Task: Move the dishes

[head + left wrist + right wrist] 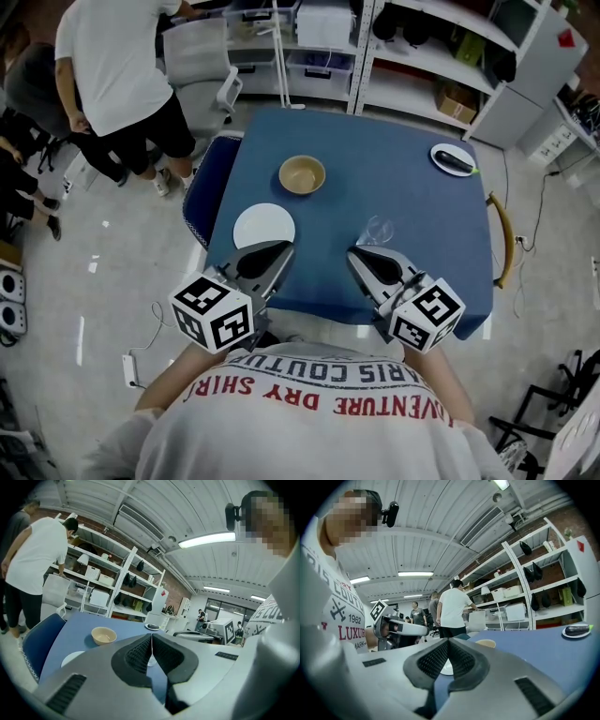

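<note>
Just near the plate [262, 223], left hand-held gripper [287, 248] (jaws together).

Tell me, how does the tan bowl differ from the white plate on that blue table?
The bowl is tan and deep, with raised walls; the plate is white and flat. The plate looks wider across than the bowl. The bowl sits farther from the person, toward the middle of the table; the plate lies nearer the person, close to the table's left edge in the head view. Both are round, empty and rest upright on the blue table.
</note>
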